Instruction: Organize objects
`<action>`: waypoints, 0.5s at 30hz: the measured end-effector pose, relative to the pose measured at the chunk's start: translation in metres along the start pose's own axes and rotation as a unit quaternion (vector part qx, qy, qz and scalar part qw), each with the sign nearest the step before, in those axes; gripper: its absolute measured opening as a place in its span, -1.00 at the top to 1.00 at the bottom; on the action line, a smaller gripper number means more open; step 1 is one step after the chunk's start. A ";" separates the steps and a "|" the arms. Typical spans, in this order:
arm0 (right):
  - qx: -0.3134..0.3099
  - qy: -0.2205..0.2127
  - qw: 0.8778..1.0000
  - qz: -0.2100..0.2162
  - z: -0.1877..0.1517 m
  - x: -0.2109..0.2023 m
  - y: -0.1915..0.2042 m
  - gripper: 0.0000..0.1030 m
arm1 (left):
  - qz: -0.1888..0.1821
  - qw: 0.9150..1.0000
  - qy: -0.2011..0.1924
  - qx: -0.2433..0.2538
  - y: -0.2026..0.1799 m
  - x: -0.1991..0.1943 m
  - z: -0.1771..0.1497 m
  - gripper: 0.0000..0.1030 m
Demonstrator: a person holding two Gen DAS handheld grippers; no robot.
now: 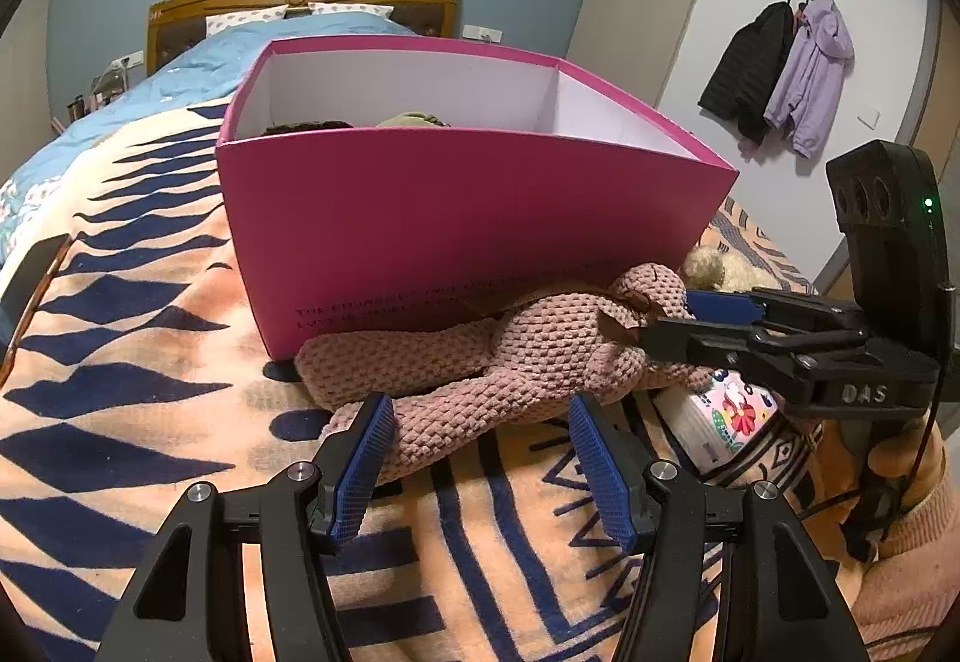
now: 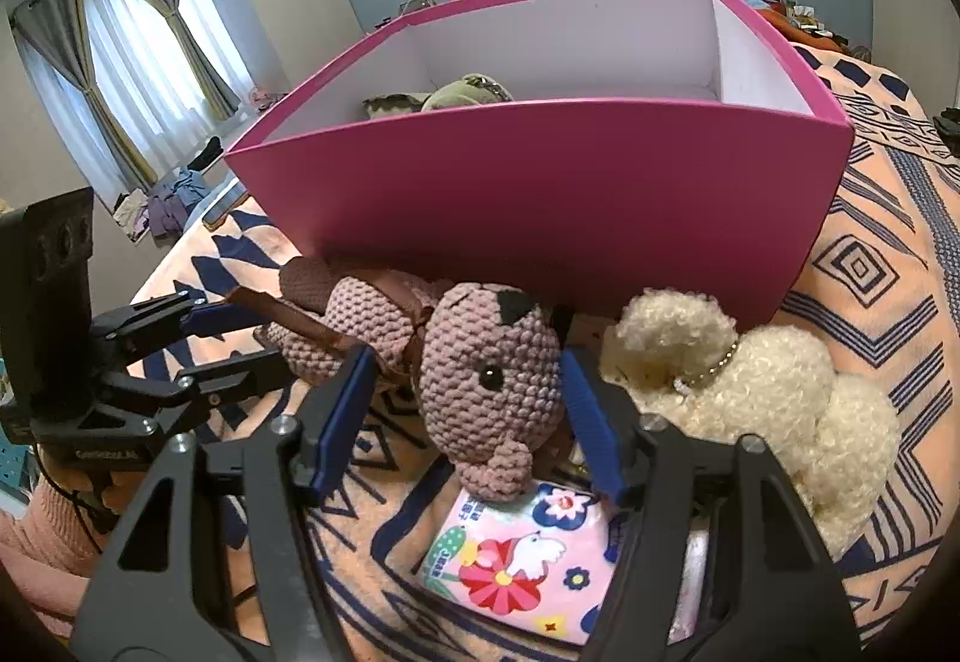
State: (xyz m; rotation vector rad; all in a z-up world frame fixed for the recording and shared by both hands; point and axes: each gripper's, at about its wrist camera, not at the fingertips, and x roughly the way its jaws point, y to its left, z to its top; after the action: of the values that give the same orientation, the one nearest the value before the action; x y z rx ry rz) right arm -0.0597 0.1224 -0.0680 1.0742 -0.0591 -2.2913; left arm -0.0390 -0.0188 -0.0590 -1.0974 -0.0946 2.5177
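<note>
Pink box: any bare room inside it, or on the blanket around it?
Inside the pink cardboard box, the right half of the white floor is bare; a green plush sits at the left. Left of the box, the patterned blanket is free. In front it is crowded: mauve crocheted toy, cream curly plush, pink floral packet.

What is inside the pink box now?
Inside the pink box an olive-green soft toy shows above the front wall, with a dark, fuzzy-edged item beside it. The front wall hides their lower parts and the box floor near it.

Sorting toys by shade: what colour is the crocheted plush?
Dusty pink crocheted plush, with a brown ribbon; right wrist view shows it best.
</note>
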 end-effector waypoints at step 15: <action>0.033 0.004 0.999 0.041 -0.001 -0.008 -0.016 0.09 | -0.026 1.000 0.007 0.011 -0.008 0.004 -0.005 -0.45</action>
State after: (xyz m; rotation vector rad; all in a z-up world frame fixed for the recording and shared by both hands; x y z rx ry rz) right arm -0.0630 0.1398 -0.0671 1.0951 -0.1727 -2.2252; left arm -0.0355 -0.0107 -0.0632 -1.0887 -0.0898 2.4597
